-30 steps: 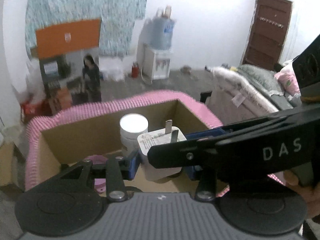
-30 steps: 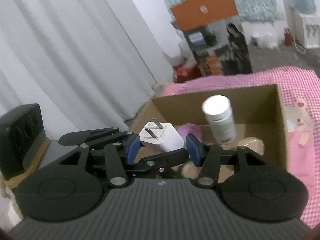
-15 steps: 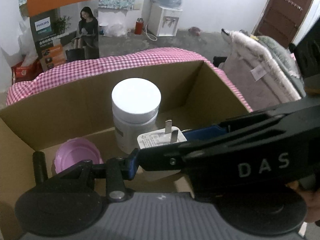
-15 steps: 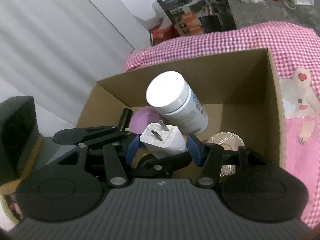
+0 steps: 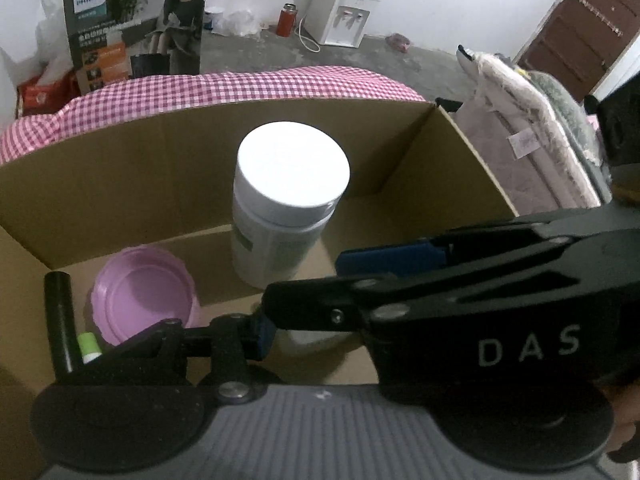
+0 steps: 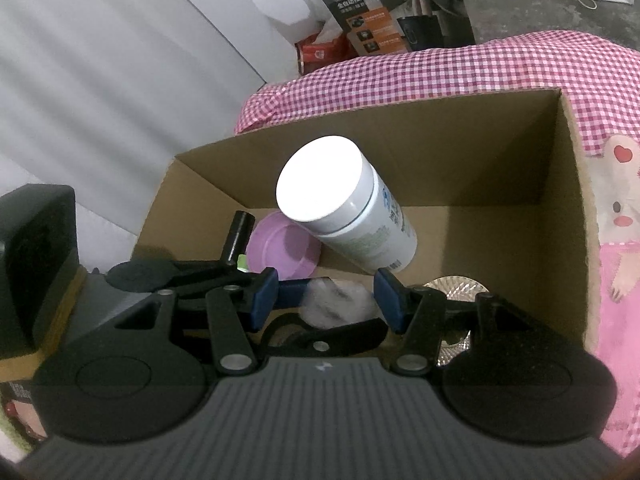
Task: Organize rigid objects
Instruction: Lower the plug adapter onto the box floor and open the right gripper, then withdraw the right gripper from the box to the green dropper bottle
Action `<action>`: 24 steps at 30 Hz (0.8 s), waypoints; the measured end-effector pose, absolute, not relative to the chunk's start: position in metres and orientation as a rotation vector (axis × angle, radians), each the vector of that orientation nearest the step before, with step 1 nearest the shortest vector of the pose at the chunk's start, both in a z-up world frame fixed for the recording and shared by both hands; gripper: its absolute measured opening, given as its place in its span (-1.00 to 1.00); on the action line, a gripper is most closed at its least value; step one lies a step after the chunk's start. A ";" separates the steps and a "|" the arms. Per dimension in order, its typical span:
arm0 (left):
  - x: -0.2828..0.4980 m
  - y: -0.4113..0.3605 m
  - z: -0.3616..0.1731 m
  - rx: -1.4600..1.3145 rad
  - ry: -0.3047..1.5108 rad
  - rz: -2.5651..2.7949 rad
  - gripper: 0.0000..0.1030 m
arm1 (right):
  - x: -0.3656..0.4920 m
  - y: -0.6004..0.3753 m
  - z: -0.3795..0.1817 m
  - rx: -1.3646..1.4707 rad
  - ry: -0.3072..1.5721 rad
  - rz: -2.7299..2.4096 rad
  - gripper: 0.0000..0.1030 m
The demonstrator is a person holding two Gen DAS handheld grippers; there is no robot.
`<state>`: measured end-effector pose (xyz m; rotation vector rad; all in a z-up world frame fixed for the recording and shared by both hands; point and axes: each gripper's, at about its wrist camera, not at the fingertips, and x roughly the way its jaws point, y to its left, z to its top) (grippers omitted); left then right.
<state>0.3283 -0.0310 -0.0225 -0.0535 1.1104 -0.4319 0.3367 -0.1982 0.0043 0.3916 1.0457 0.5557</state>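
Both grippers have dropped from above the rim into the open brown cardboard box (image 6: 460, 152). The right gripper (image 6: 326, 300), which clamped the white two-pronged plug adapter (image 6: 336, 304) a second ago, now has its jaws spread, and the adapter shows as a falling blur between them. The left gripper (image 5: 298, 322) has followed it down.

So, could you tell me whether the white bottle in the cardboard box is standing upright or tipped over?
Upright. The white bottle stands on its base on the cardboard box floor, its lid facing up; its slant in the right wrist view looks like fisheye distortion.
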 end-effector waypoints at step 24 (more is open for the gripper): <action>0.191 -0.014 0.064 0.031 0.769 -0.459 0.79 | 0.200 -0.255 0.090 0.378 0.651 0.552 0.50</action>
